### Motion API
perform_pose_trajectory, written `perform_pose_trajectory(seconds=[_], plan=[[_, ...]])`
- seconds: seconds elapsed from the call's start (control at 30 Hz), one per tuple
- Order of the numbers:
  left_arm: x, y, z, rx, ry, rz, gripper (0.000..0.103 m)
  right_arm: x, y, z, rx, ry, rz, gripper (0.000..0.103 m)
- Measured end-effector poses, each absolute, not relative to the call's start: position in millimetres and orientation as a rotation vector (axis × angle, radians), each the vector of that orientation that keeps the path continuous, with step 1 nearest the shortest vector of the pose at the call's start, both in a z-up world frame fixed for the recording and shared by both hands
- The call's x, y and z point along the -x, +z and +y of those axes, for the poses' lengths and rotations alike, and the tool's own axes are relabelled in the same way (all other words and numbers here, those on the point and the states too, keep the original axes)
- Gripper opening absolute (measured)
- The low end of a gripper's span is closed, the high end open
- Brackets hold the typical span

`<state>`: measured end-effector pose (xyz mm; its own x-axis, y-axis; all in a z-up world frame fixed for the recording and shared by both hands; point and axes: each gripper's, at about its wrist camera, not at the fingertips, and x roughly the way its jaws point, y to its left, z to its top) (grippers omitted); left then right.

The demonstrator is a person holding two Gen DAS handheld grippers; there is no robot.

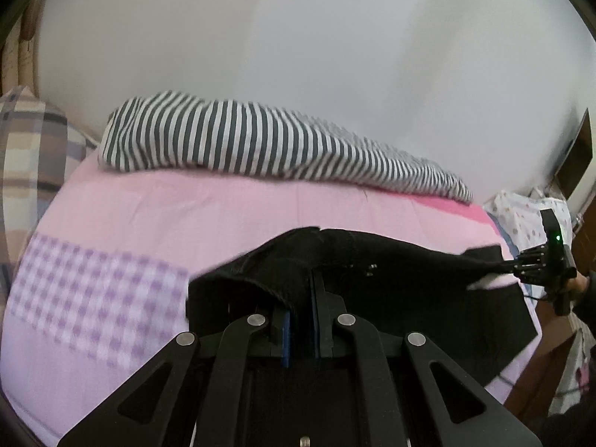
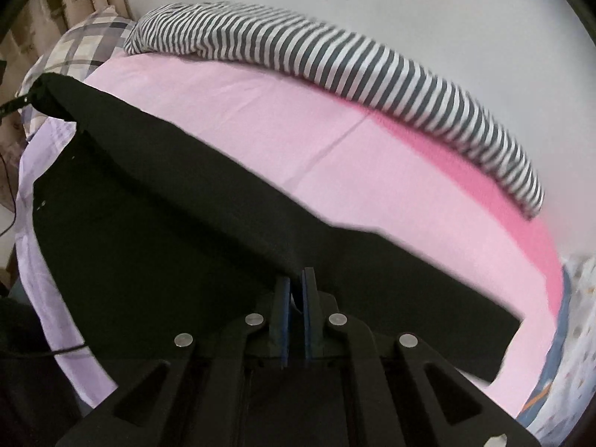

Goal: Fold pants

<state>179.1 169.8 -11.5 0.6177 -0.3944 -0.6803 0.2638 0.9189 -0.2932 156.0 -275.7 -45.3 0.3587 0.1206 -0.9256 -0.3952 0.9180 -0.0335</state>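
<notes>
Black pants (image 1: 391, 260) are held stretched above a pink bed sheet (image 1: 186, 205). My left gripper (image 1: 303, 287) is shut on a bunched edge of the pants, with the fabric pinched between its blue pads. In the left wrist view, my right gripper (image 1: 516, 266) is at the far right with the other end of the pants in its fingers. In the right wrist view, the pants (image 2: 167, 223) run as a long dark band from upper left to lower right. My right gripper (image 2: 298, 279) is shut on their upper edge.
A grey-and-white striped blanket (image 1: 260, 145) lies rolled along the bed's far side against a white wall. A plaid pillow (image 1: 26, 149) is at the left end. A lilac checked band (image 1: 93, 298) crosses the sheet. Floral bedding (image 1: 521, 216) and wooden furniture (image 1: 577, 156) are to the right.
</notes>
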Motion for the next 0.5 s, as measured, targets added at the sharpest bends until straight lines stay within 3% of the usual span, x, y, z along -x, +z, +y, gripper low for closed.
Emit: perform_pose_trajectory(seconds=[0.5], plan=[[-124, -89, 149, -0.131, -0.355, 1.076, 0.010, -109, -92, -275, 0.211, 0.332, 1.231, 0.004]])
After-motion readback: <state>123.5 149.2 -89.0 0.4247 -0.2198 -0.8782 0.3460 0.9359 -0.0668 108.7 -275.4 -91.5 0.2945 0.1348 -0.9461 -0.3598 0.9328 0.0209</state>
